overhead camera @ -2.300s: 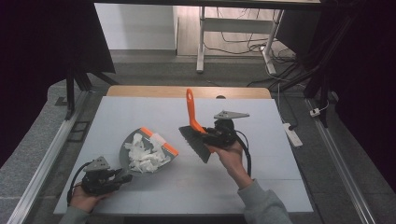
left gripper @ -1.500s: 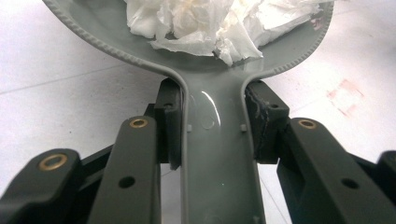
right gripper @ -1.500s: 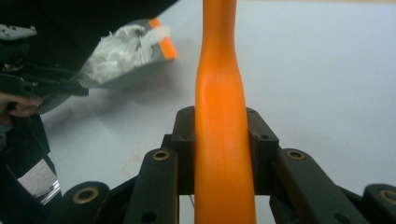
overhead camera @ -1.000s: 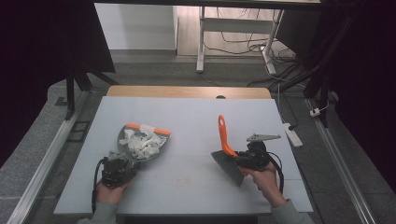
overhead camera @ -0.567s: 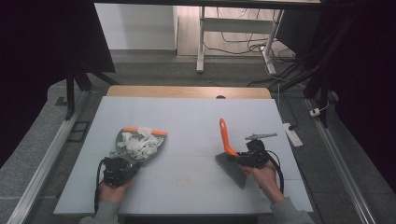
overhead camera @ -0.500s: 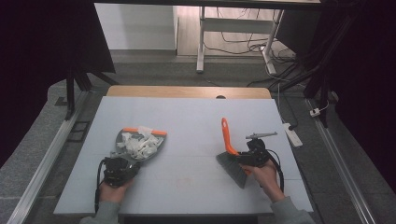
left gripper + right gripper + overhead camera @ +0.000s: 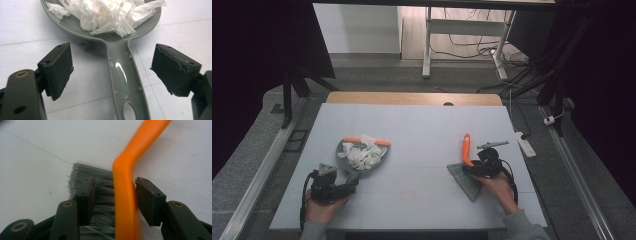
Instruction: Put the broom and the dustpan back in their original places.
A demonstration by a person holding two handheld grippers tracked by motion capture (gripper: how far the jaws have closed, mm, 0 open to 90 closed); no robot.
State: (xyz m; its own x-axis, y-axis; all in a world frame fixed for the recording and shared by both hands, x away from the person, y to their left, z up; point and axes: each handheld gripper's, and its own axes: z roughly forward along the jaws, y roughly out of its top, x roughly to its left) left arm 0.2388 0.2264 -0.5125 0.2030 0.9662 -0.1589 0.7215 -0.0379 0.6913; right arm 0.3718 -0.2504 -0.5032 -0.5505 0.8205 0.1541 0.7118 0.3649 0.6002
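white tabletop point(image 7: 412, 125), both claws freshly open: dustpan handle point(image 7: 125, 82) and brush point(image 7: 125, 202) cropped below.

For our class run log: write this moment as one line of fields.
left gripper: open, astride dustpan handle | right gripper: open around brush | paper scraps: in pan

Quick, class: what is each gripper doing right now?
Left gripper: jaws just opened, apart from the dustpan handle between them.
Right gripper: jaws just opened, brush handle between them, not clamped.
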